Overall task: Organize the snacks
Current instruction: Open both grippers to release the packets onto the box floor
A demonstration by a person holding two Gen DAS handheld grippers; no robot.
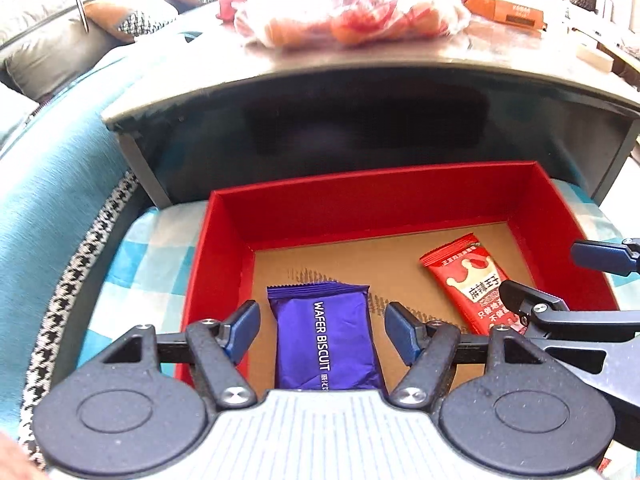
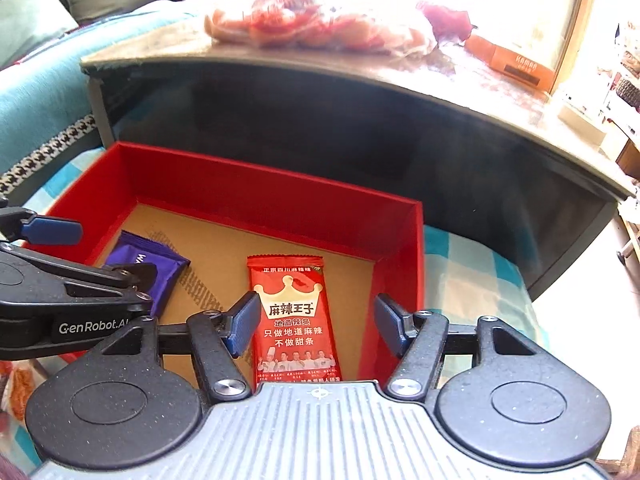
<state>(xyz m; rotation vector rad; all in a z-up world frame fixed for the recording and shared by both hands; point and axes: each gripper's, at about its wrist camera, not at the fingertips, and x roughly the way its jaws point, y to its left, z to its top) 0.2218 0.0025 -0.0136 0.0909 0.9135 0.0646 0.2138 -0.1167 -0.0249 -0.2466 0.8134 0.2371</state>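
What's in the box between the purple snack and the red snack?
Only bare brown cardboard floor, in both views, between purple wafer packet and red spicy-strip packet.

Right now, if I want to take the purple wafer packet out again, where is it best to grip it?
Grip the purple wafer packet across its short width, near the middle, coming from above. It lies flat on the floor of the red box, and the open left gripper is already astride it.

Purple wafer packet [image 1: 325, 344] and red snack packet [image 2: 295, 320] lie flat in red box [image 1: 372, 196].
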